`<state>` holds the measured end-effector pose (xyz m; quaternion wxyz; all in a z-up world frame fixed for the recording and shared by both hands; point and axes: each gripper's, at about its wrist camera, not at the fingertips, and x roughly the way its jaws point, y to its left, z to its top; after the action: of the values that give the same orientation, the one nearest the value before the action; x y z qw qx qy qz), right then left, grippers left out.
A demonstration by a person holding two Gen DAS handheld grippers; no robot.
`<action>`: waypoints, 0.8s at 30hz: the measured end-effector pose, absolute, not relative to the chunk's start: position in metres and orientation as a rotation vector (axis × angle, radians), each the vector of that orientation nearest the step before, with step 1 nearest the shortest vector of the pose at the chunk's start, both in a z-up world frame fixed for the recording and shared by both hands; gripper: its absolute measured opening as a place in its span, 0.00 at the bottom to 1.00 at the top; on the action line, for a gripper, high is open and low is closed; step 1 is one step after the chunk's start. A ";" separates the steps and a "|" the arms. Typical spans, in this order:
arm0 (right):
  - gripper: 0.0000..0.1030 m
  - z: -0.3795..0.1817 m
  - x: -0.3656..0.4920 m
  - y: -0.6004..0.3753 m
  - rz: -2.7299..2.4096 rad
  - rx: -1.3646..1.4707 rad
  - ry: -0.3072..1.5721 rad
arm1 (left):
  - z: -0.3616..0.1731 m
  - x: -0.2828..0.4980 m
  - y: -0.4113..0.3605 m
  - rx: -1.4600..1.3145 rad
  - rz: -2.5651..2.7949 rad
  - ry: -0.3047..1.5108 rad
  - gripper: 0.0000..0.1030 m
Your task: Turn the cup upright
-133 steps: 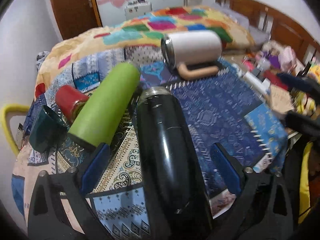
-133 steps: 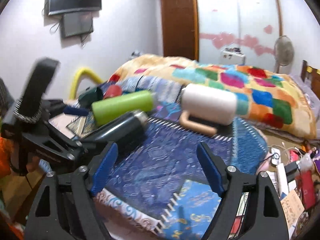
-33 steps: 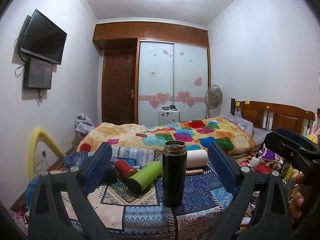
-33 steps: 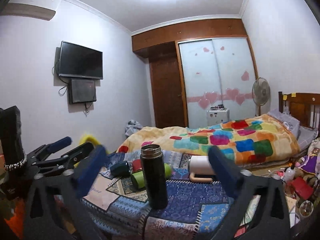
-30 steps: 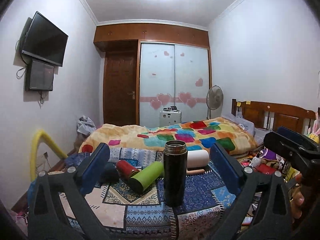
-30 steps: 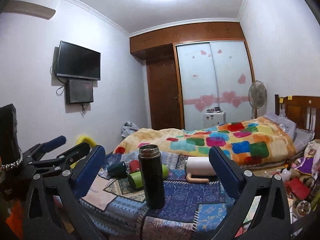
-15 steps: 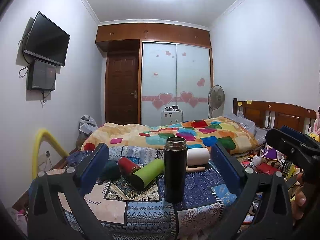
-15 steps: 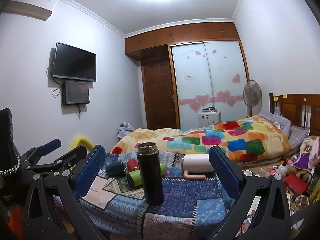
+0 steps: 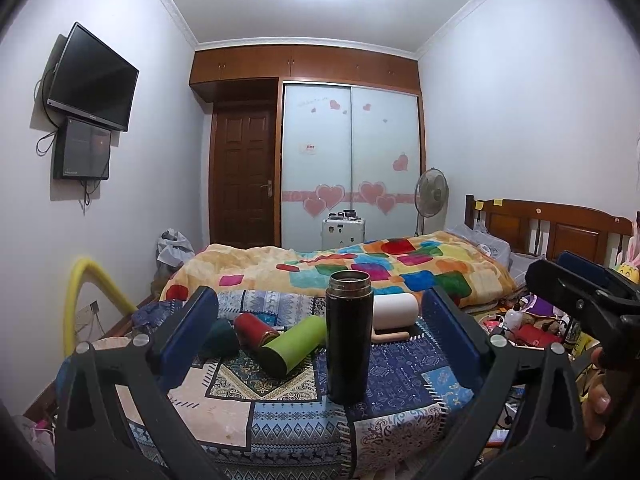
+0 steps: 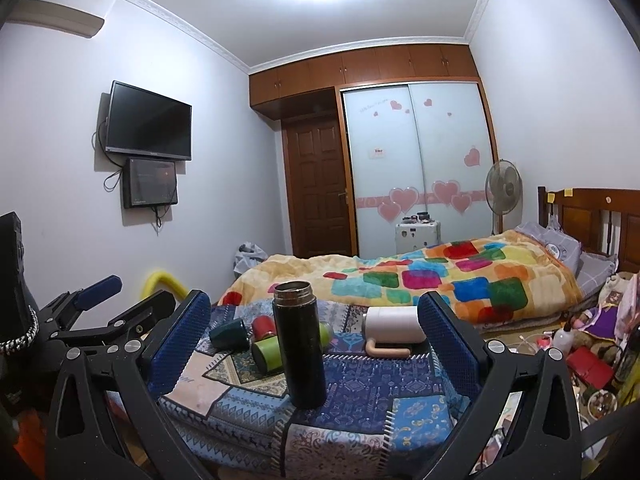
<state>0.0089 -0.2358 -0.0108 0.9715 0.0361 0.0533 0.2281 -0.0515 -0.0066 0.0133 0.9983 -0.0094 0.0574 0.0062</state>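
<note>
A black flask stands upright, mouth up, near the front of the patterned table; it also shows in the right wrist view. Behind it lie a green flask, a red cup, a dark green cup and a white mug with a tan handle, all on their sides. My left gripper is open and empty, well back from the table. My right gripper is open and empty too, also well back.
The table's patterned cloth hangs over the front edge. A bed with a colourful blanket lies behind. Clutter covers the floor at the right. The other gripper shows at the left of the right wrist view.
4.4 s ago the black flask lay on its side between my left gripper's fingers; now it stands upright. Over the last second both grippers have drawn back slightly, still open.
</note>
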 end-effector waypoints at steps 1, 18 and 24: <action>1.00 -0.011 0.010 -0.235 0.459 0.073 0.109 | 0.013 -0.051 -0.006 -0.020 0.012 0.117 1.00; 1.00 -0.010 0.012 -0.236 0.442 0.056 0.100 | 0.010 -0.042 -0.007 -0.020 -0.007 0.129 1.00; 1.00 -0.010 0.013 -0.237 0.438 0.055 0.096 | 0.009 -0.042 -0.008 -0.021 -0.009 0.131 1.00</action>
<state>0.0130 -0.2372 -0.0097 0.9746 0.0274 0.0478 0.2173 -0.0415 -0.0076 0.0093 0.9978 -0.0107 0.0657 -0.0043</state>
